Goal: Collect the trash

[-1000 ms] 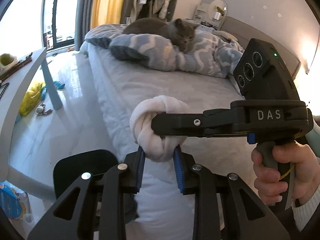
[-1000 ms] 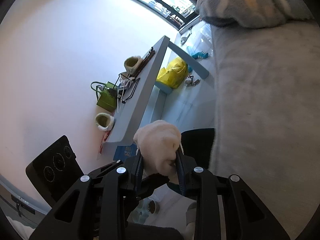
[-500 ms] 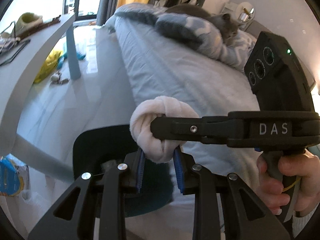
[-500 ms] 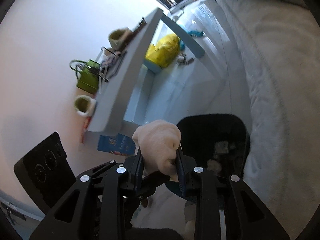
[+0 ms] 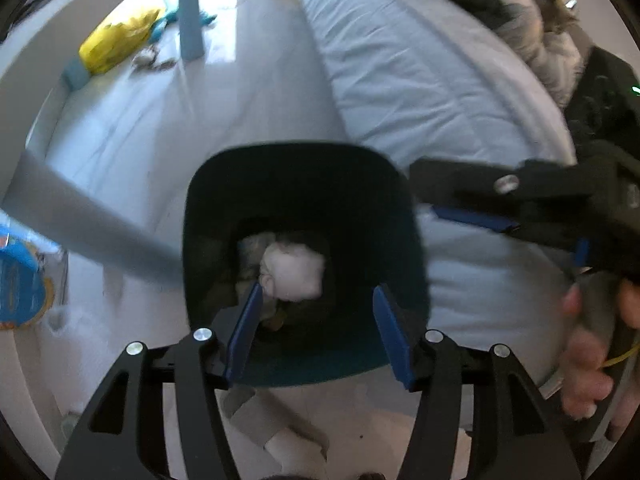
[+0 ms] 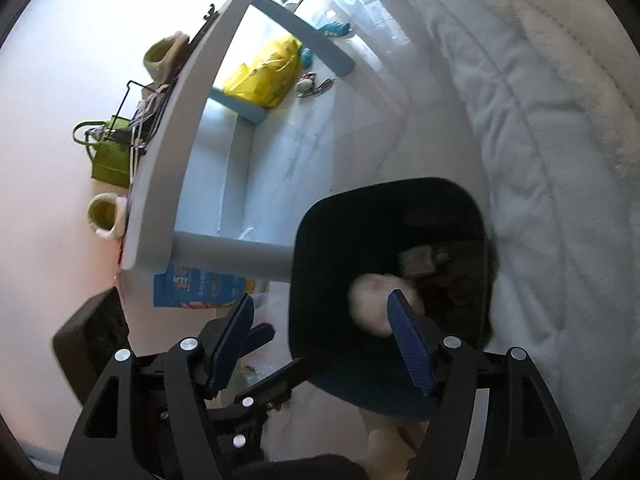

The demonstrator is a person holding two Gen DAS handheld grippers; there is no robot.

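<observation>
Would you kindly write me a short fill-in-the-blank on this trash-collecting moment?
1. The white knotted bundle lies inside the dark ____.
2. Both the left tool and the right tool have their jaws ____.
3. Under the grey table sits a ____ plastic bag.

Missing words: bin; open; yellow

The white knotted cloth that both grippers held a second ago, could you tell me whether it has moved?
Yes. The white knotted cloth has dropped from between the fingers, which have just been opening, into the dark bin beside the bed.
</observation>
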